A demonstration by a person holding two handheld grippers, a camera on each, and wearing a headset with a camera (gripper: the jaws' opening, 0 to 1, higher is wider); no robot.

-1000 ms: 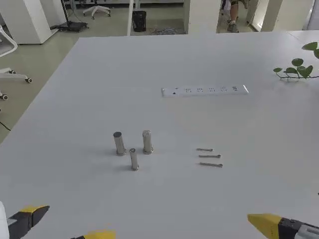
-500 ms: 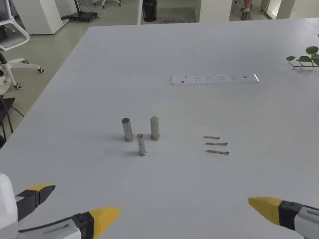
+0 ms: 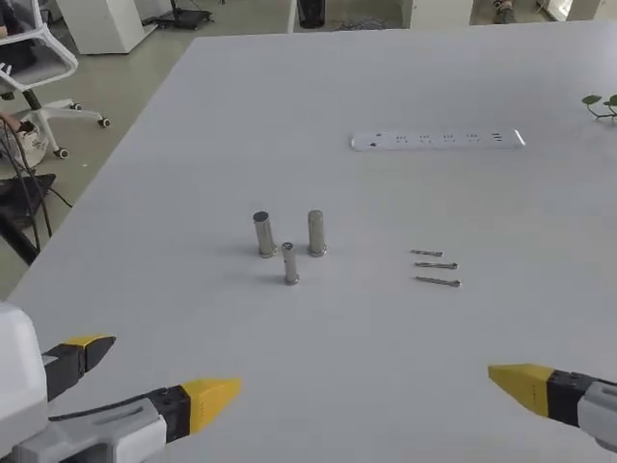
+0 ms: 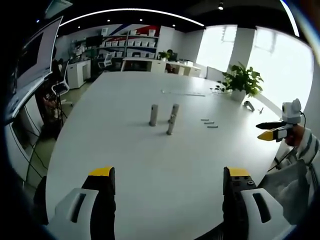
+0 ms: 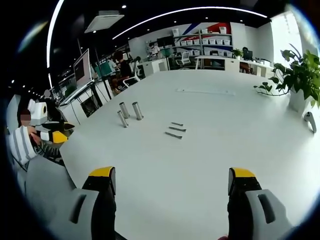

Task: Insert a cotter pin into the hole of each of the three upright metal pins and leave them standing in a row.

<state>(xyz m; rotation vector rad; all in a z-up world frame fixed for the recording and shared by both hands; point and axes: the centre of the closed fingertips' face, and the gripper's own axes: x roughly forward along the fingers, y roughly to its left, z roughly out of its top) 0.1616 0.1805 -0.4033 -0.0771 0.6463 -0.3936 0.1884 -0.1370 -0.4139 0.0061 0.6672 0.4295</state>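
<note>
Metal pins [image 3: 290, 262] silvery, upright, left hand-held gripper [image 4: 169, 172] agape, right hand-held gripper [image 5: 172, 172] agape

Yellow-tipped black fingers [image 4: 102, 196], striped sleeve [image 5: 20, 145]

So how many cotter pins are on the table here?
3, loose on the white table, in a row running away from the camera: near cotter pin, middle cotter pin, far cotter pin. None appears hidden.

Bright even light, sharp, fisheye-warped edges
</note>
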